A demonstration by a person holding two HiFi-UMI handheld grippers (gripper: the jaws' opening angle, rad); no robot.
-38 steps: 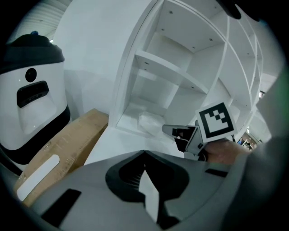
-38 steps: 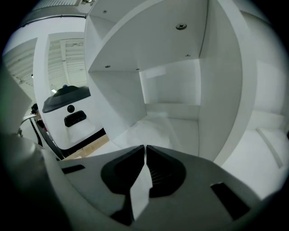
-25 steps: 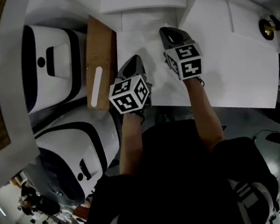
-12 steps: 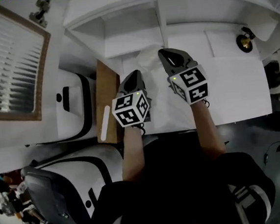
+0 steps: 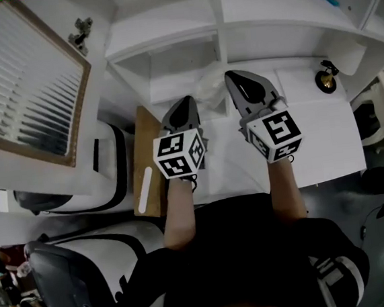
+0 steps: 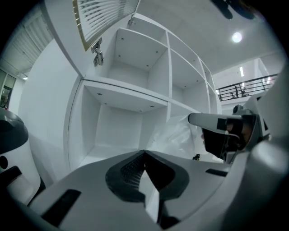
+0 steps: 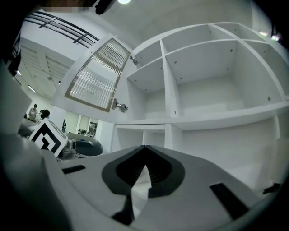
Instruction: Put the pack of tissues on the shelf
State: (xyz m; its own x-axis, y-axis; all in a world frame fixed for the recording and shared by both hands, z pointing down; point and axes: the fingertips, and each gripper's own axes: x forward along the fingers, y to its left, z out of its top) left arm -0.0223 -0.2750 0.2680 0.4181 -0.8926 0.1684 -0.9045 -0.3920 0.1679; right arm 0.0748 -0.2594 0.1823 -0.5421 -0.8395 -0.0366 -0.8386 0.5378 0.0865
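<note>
The left gripper (image 5: 182,106) and right gripper (image 5: 239,81) are both pressed together. Each seems to pinch a thin white edge of the pack of tissues (image 5: 210,85), held in the air between them. It faces the shelf (image 5: 167,37), close to its upright divider (image 5: 217,12). A wooden board (image 5: 147,162) lies at the table's (image 5: 325,136) left edge, and a louvered door (image 5: 27,91) hangs open on the left.

The person's two bare arms reach forward side by side, the left arm (image 5: 177,208) and the right arm (image 5: 284,186). Each hand holds a grey gripper with a black-and-white marker cube on it. The left gripper (image 5: 186,103) points a little down. The right gripper (image 5: 234,78) points flat and sits further ahead. Both have their jaws squeezed together, and each seems to nip the thin wrap of the see-through pack of tissues (image 5: 209,87).
</note>
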